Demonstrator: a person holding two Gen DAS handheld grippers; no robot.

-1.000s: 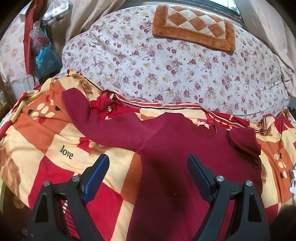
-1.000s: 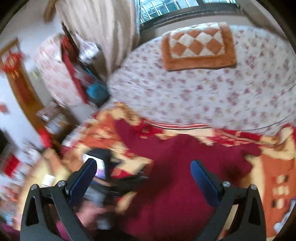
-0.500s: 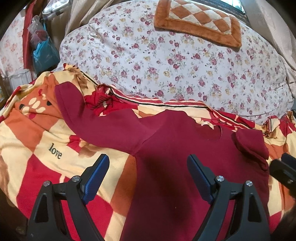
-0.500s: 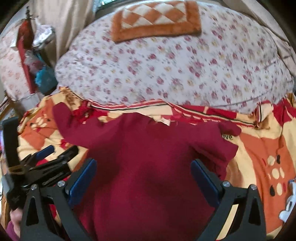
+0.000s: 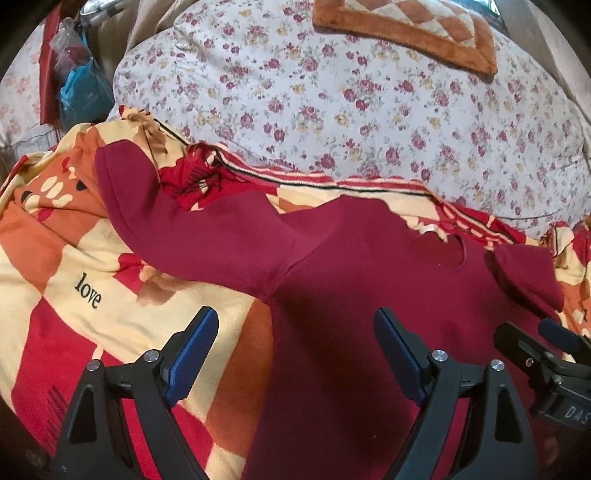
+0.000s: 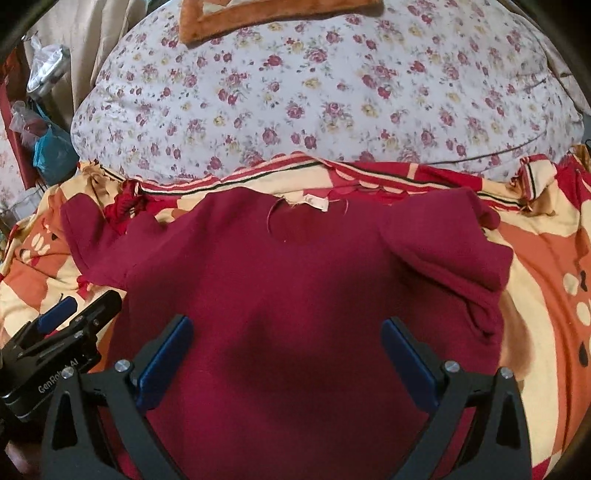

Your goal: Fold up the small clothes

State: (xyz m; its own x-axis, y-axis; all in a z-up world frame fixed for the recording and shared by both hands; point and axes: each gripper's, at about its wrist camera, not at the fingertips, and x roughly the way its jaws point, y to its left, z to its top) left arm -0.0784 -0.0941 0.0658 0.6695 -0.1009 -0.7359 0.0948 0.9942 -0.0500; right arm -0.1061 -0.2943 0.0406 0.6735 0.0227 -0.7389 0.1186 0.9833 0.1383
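Observation:
A dark red long-sleeved top (image 5: 351, 280) (image 6: 295, 288) lies flat on a red, orange and cream blanket (image 5: 74, 258) (image 6: 546, 258). Its collar points away from me. One sleeve (image 5: 177, 221) stretches out to the left; the other sleeve (image 6: 454, 251) is folded in at the right. My left gripper (image 5: 295, 328) hovers open over the top's left side seam, nothing between its blue pads. My right gripper (image 6: 288, 336) hovers open over the middle of the top. Each gripper shows at the edge of the other's view.
A floral quilt (image 5: 351, 103) (image 6: 314, 92) bulges behind the top, with an orange checked cushion (image 5: 406, 33) on it. Bags and clutter (image 5: 81, 85) stand at the far left beside curtains. The blanket has the word "love" (image 5: 88, 295) printed at the left.
Both grippers have come down closer to the top. The right gripper swung from the room's left side to face the top squarely. Neither has touched the cloth.

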